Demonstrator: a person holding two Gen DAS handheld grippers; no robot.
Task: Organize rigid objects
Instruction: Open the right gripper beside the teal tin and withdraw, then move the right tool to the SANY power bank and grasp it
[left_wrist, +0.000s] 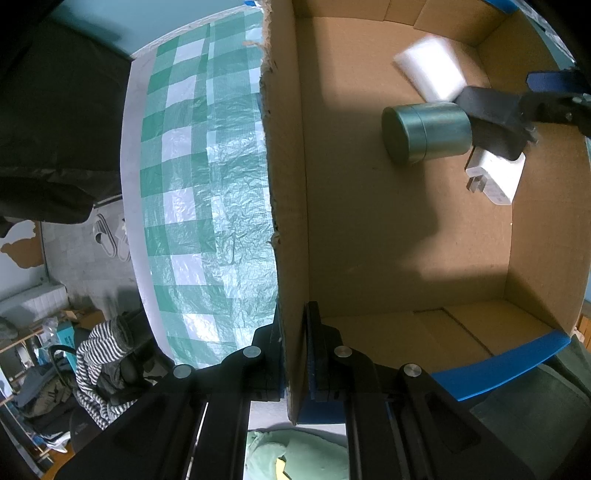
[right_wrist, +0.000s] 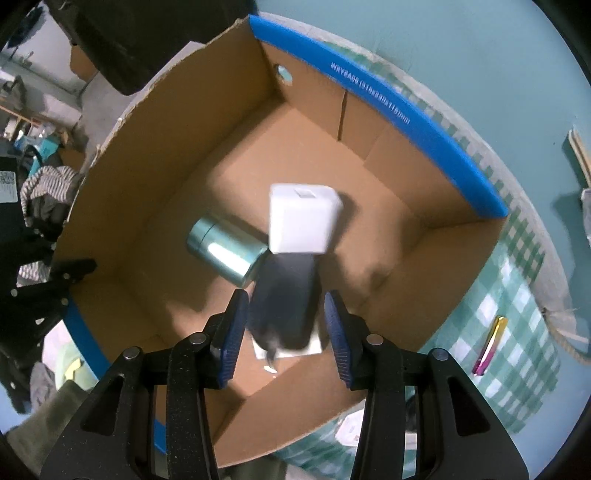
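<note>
On the bench (left_wrist: 129, 155), under a green-and-white checked cloth (left_wrist: 192, 192): open cardboard box (left_wrist: 369, 229), blue tape along parts of the rim. Torn, ragged top edge on the wall nearest the cloth in the left wrist view.

Left hand-held gripper (left_wrist: 295, 332): pointed steeply down, clamped narrow on that wall, one finger outside, one inside, cardboard pinched between the pads. Seen too at the left edge of the right wrist view, on the box's near-left rim.

Right hand-held gripper (right_wrist: 286, 295): aimed straight down into the box, jaws partly apart. Between them a dark block (right_wrist: 284, 302), blurred, filling most of the gap. Cannot tell whether the pads actually press on it; only a thin strip shows on either side.

Inside the box, all toward one end:
- teal tin (left_wrist: 424, 131), on its side on the floor, touching or just beside the dark block.
- white cube (right_wrist: 303, 221), blurred, just past the block's far end, close to the tin's end.
- white charger (left_wrist: 495, 177), prongs showing, flat on the floor, partly under the block.

Rest of the box floor bare, shadowed by the grippers.

Outside the box, on the cloth to the right in the right wrist view: slim pink-and-yellow stick (right_wrist: 489, 345), well apart from the box wall.
</note>
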